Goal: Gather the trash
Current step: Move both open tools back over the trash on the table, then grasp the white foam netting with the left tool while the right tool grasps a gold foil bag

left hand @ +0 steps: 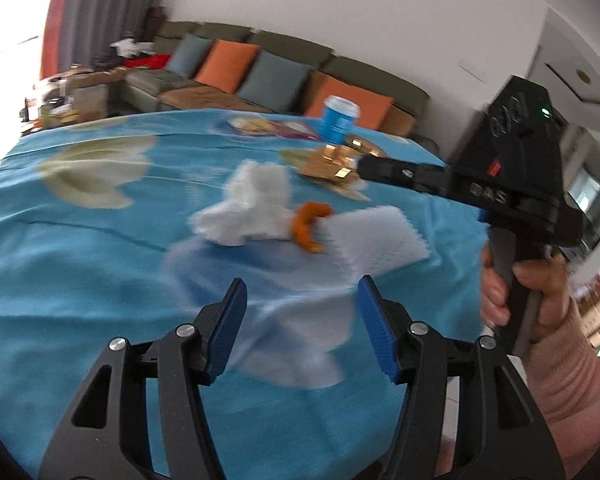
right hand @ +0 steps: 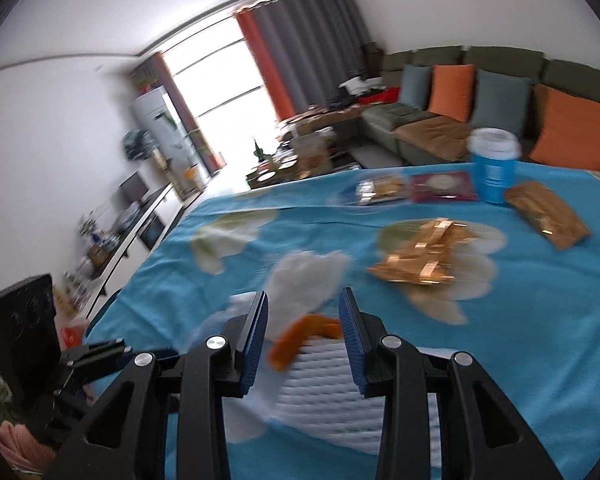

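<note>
Trash lies on a blue flowered tablecloth (left hand: pixel 80 280): a crumpled white tissue (left hand: pixel 252 208) (right hand: pixel 308 276), an orange peel (left hand: pixel 310 228) (right hand: pixel 296 340) and a flat embossed white napkin (left hand: pixel 376 240) (right hand: pixel 324 384). Farther back are a gold wrapper (left hand: pixel 332 164) (right hand: pixel 424 256), a second gold packet (right hand: pixel 546 216) and a blue paper cup (left hand: pixel 338 120) (right hand: pixel 494 164). My left gripper (left hand: pixel 302 292) is open above the cloth, short of the tissue, nothing between its pads. My right gripper (right hand: pixel 303 302) is open just above the peel and napkin, apart from them. Both views are motion-blurred.
Two flat snack packets (right hand: pixel 416 188) lie near the table's far edge. A sofa (left hand: pixel 260 76) with orange and grey cushions stands behind the table. A hand in a pink sleeve (left hand: pixel 532 296) holds the right gripper's handle at the table's right side. The left gripper's body (right hand: pixel 24 340) is at the table's left edge.
</note>
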Motion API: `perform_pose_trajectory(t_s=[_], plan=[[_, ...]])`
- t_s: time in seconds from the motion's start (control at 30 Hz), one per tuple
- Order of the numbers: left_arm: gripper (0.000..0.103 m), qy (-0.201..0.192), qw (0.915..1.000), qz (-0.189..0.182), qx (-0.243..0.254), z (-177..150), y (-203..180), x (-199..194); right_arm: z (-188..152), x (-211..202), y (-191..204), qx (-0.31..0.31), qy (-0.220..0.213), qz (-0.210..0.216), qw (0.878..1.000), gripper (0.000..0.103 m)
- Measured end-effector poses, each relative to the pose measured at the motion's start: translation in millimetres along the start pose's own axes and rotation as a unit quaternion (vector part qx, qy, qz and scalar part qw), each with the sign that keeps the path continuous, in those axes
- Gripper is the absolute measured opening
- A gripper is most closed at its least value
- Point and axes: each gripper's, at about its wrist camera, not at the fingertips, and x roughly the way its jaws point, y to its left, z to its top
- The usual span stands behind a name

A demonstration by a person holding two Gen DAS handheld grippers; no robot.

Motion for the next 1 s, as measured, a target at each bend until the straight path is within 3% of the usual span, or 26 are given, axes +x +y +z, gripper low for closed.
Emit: perform_pose_trajectory(t_s=[0.37,0.63,0.73,0.83,0.93,1.0], plan=[[0.055,0.063,0.9968,-0.048,-0.011,12,-23,56,4,1,-49,0.044,0.0,-0.032,0.999,0.036],[0.053,0.087,0.9951,-0.044,-0.015,17,-28,80,11,16,-68,0.059,0.007,-0.045,0.997,0.04],[0.047,0.092,0.9947,-0.044,-0.014,19,-30,85,15,24,-78,0.07,0.011,-0.049,0.996,0.043],[0.032,0.097,0.9942,-0.045,-0.014,20,-30,89,19,33,-82,0.075,0.016,-0.055,0.996,0.042],[0.026,0.097,0.9943,-0.041,-0.016,20,-30,88,19,41,-85,0.077,0.023,-0.058,0.995,0.042],[0.02,0.095,0.9946,-0.039,-0.015,20,-30,88,19,44,-87,0.083,0.027,-0.053,0.995,0.032]])
